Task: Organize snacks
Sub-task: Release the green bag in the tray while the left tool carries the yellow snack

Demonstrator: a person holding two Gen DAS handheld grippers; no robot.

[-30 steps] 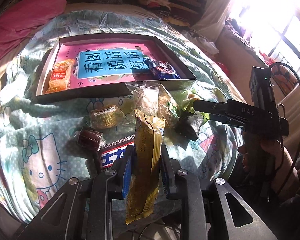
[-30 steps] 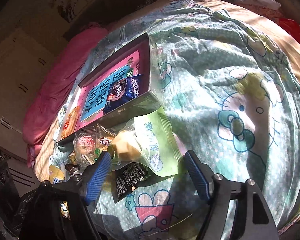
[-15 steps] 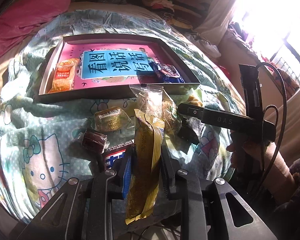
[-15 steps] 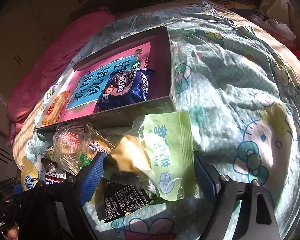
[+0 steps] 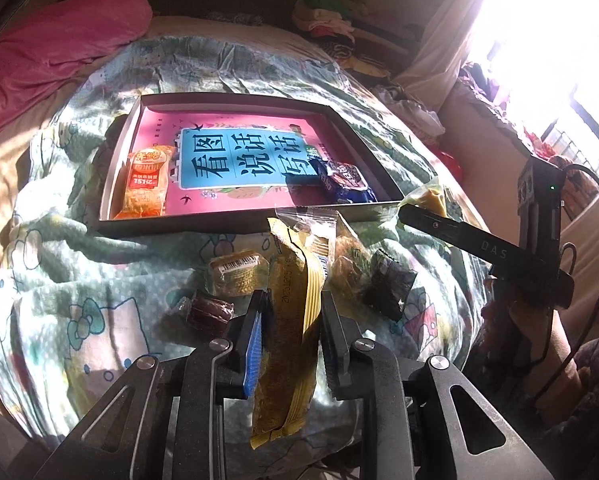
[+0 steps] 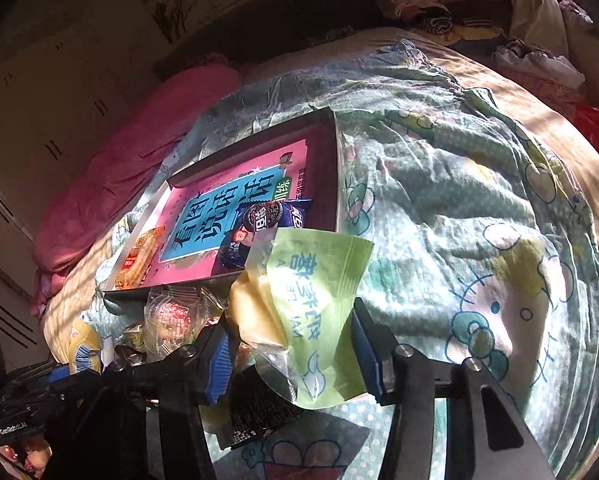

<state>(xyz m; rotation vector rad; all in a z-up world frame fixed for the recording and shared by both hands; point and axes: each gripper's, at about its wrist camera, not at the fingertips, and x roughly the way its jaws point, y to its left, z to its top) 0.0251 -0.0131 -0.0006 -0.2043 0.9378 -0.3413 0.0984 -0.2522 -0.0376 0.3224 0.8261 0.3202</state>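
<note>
Green pouch (image 6: 315, 312) is clamped in right gripper (image 6: 295, 354), jaws just closed on it; tray (image 6: 337, 168) lies just beyond, upper left of right view, pouch's long axis aimed at its near right corner. Yellow bar (image 5: 289, 328) is pinched upright in left gripper (image 5: 289, 336), below tray's (image 5: 235, 222) near wall. "DAS" is read on right gripper's side, "151亿" on orange pack (image 5: 146, 184).
</note>
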